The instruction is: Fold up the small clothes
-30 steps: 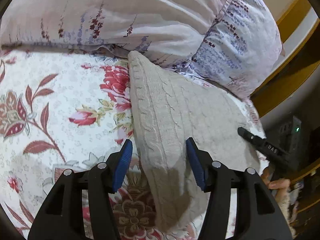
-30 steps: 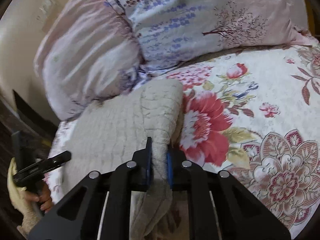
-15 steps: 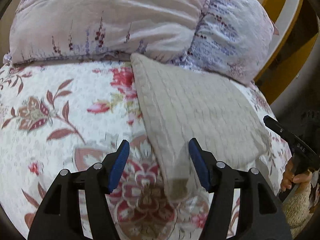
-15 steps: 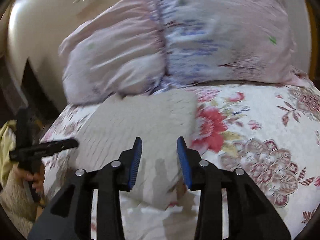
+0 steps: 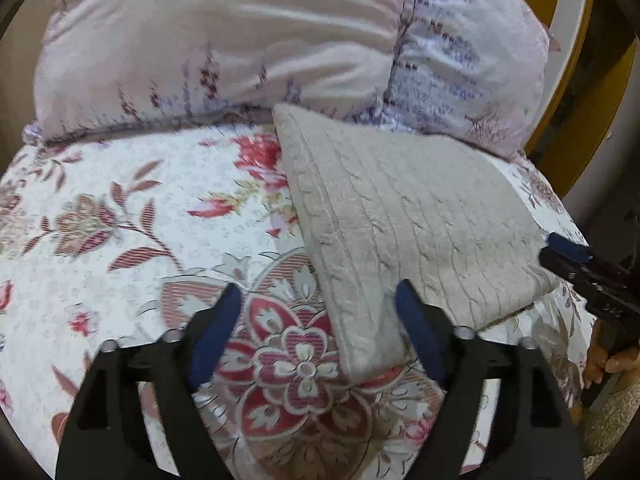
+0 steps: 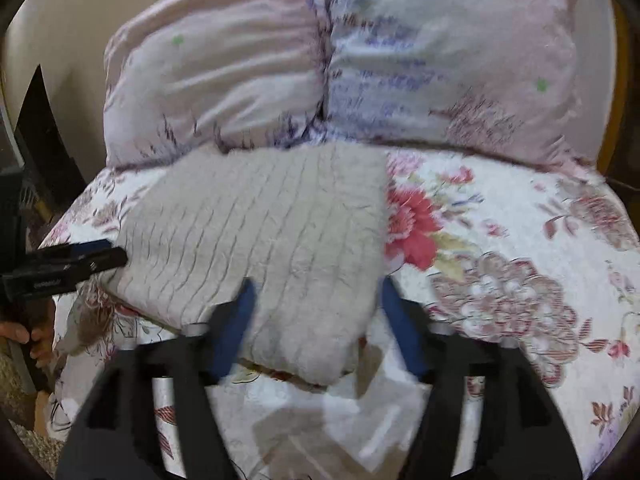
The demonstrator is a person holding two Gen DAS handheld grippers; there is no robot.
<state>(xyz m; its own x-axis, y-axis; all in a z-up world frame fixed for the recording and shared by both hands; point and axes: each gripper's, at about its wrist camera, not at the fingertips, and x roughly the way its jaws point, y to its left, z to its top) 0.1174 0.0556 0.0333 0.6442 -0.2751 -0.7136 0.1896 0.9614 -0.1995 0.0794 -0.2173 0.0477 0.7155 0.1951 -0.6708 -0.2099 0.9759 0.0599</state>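
Note:
A beige cable-knit garment lies folded flat on the floral bedsheet, its far edge against the pillows. My left gripper is open and empty, its jaws wide apart around the garment's near left corner, above it. In the right wrist view the same garment lies ahead. My right gripper is open and empty over its near edge. The other gripper's black tip shows at the garment's side in each view: the right one, the left one.
Two large floral pillows stand behind the garment. A yellow wooden frame rises at the bed's right. The bed edge drops off near the hand. A white paper-like sheet lies under the right gripper.
The right gripper let go of the garment's edge and opened wide. Both grippers pulled back from the garment, which now lies flat.

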